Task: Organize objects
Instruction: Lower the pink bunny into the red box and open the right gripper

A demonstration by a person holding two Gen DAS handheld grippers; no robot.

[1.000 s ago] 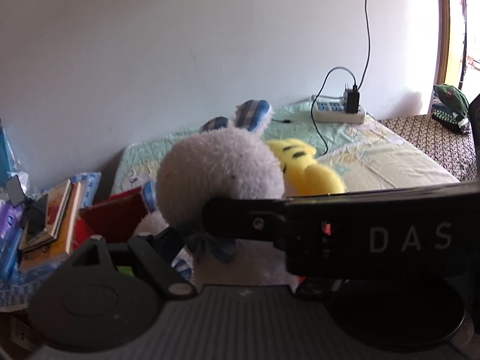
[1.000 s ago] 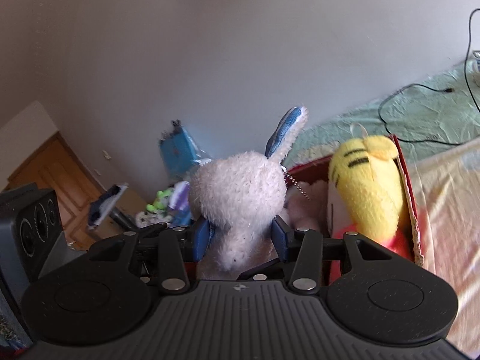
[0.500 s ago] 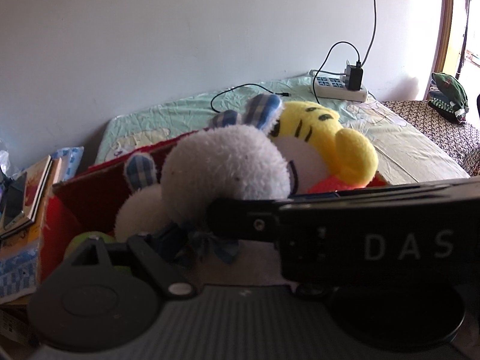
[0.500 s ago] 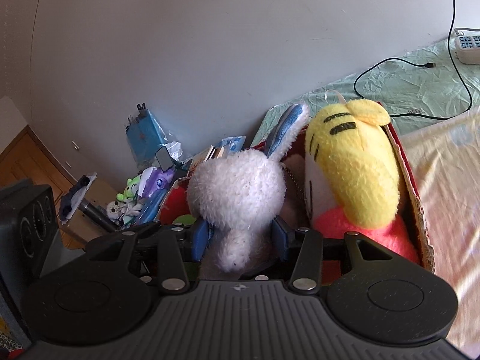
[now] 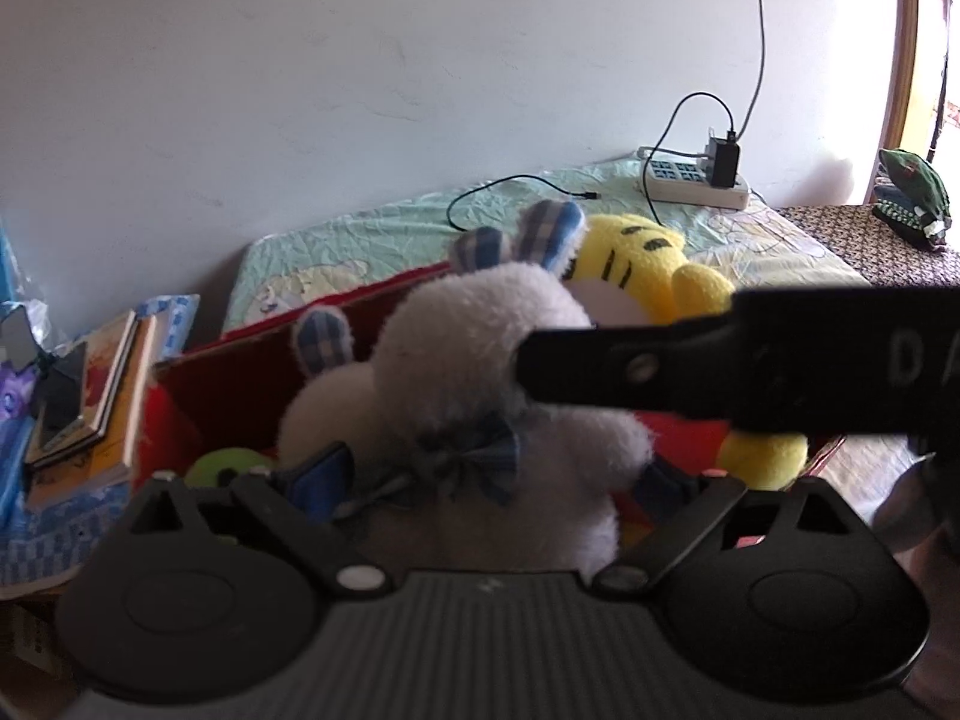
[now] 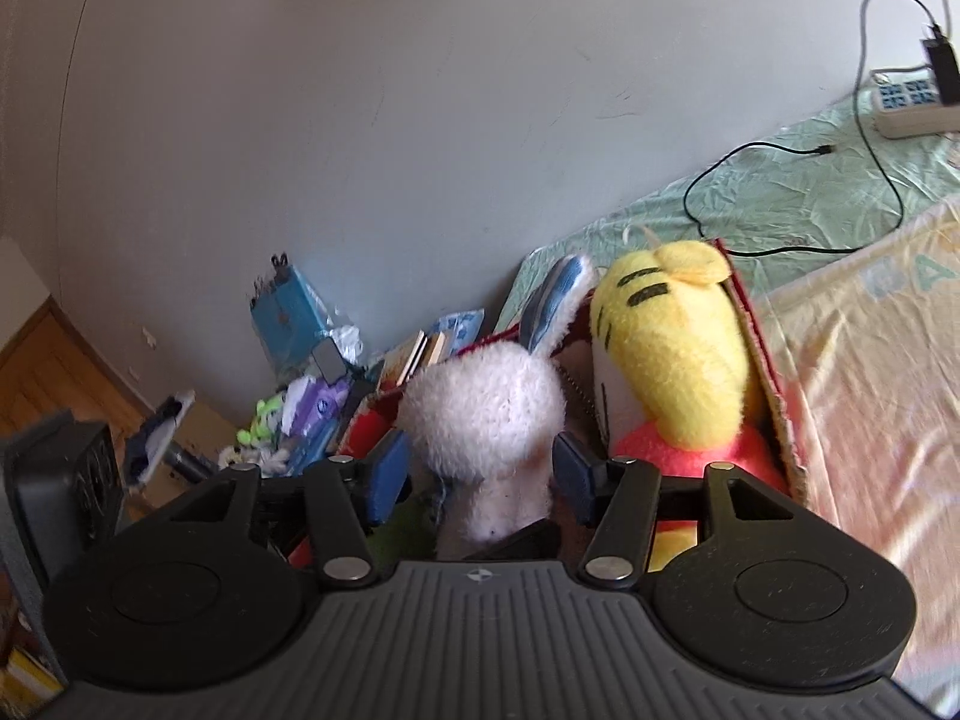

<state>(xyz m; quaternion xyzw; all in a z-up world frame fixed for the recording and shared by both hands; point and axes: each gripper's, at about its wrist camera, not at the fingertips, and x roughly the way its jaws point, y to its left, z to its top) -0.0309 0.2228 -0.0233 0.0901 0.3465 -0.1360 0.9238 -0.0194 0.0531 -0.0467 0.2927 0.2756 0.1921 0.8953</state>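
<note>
This is a bedroom in a home. A bed (image 5: pixel 372 240) with a crumpled pale green sheet runs along a plain painted wall (image 5: pixel 360 60); a cream blanket (image 6: pixel 870 360) with printed pictures lies over its near right part. At the far end a white power strip (image 5: pixel 696 186) sits on the sheet with a charger plugged in and a black cable (image 6: pixel 780 150) trailing across the bed. Left of the bed lie stacked books (image 5: pixel 102 396) and small toys (image 6: pixel 270 420). A red cardboard box (image 5: pixel 240 384) holds plush toys, a yellow one (image 6: pixel 672 348) among them. A wooden door (image 6: pixel 54 372) shows at far left.
</note>
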